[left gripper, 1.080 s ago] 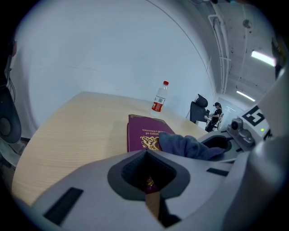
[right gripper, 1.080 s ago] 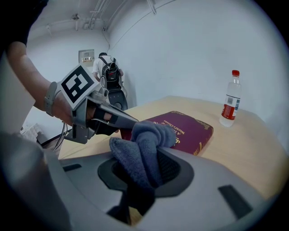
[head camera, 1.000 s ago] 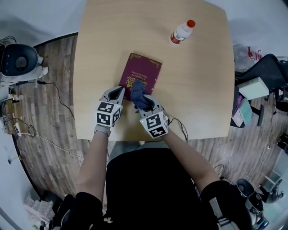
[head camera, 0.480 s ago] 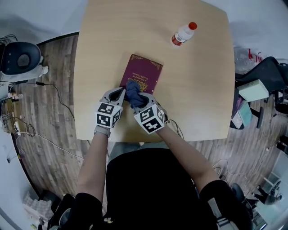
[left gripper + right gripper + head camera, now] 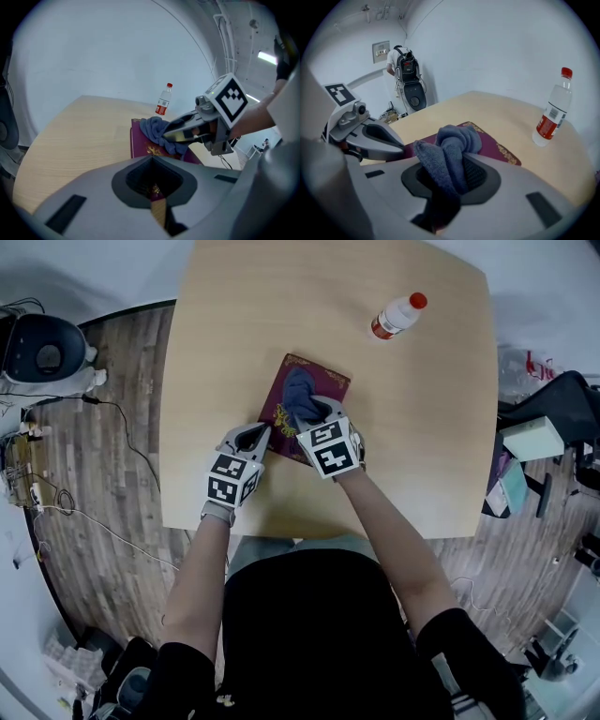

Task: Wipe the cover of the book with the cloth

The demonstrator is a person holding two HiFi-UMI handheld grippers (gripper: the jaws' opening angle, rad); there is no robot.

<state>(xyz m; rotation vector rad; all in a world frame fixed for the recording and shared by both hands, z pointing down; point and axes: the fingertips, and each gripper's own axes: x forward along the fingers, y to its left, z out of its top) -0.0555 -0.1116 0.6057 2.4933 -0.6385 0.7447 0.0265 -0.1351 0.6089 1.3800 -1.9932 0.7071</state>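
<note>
Head view has the right tongs [image 5: 308, 414] clamped on a bunched blue cloth [image 5: 298, 390], which sits on the maroon book [image 5: 493, 141] directly under and ahead of their tips. The left tongs [image 5: 255, 433] stand just to the left of the right pair, drawn together, with their tips at the book's near edge. I can't tell whether they nip the cover or only press on it. If it is only a press, I'd worry that a firm stroke away from the tongs would drag the book across the smooth worktop [image 5: 412, 456] or swing it round that one pinned spot. The cloth wad looks short beyond the jaws, so a steep angle could let the hard tips scrape the gilt cover. A loose clamp could also leave the cloth behind mid-stroke. The bottle [image 5: 398, 314] stands well beyond the right tongs and off to their right, so only a long overshoot would reach it.
</note>
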